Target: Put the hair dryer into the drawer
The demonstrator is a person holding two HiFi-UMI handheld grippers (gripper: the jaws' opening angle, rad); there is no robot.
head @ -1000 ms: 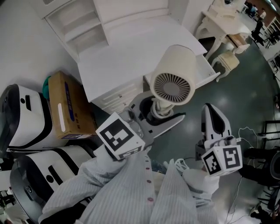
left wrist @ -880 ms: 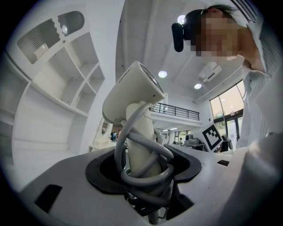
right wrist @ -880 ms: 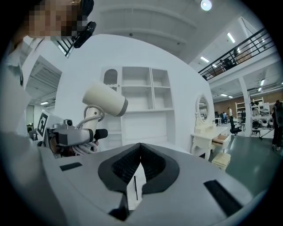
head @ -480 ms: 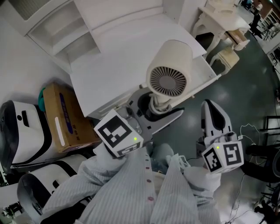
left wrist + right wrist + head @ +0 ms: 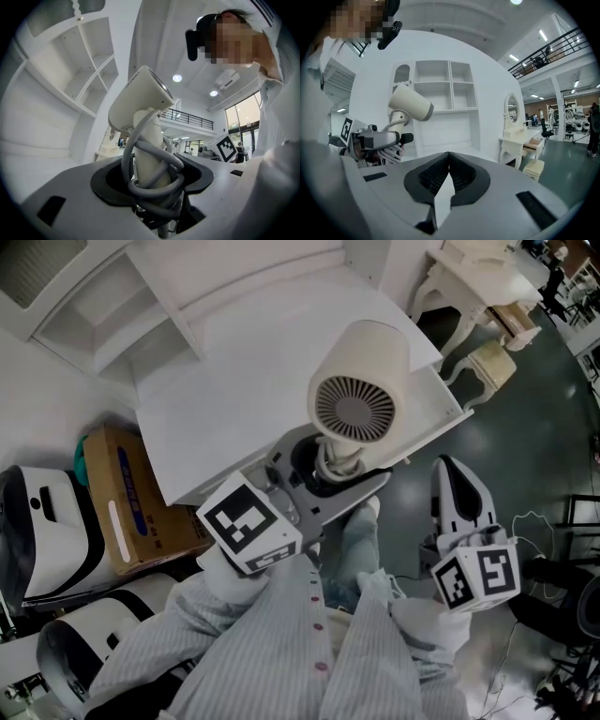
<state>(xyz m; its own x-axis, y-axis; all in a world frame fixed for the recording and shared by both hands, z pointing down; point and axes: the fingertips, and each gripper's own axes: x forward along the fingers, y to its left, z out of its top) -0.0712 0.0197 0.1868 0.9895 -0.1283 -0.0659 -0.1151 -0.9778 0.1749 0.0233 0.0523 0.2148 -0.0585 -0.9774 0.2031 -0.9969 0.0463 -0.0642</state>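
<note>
While the cream plastic hair dryer (image 5: 361, 381) stands handle-down in the left gripper (image 5: 330, 476), whose jaws are clamped on the handle and its wound grey cord (image 5: 157, 183), that arm is plainly the one to carry it. The barrel tilts off the upright handle, round grille facing upward, above the white desk (image 5: 234, 362); the open white drawer (image 5: 448, 401) lies just to its right. The right gripper (image 5: 453, 479) hangs apart, jaws pressed together on nothing.

Cardboard box (image 5: 131, 502), cream stool (image 5: 494, 360)
</note>
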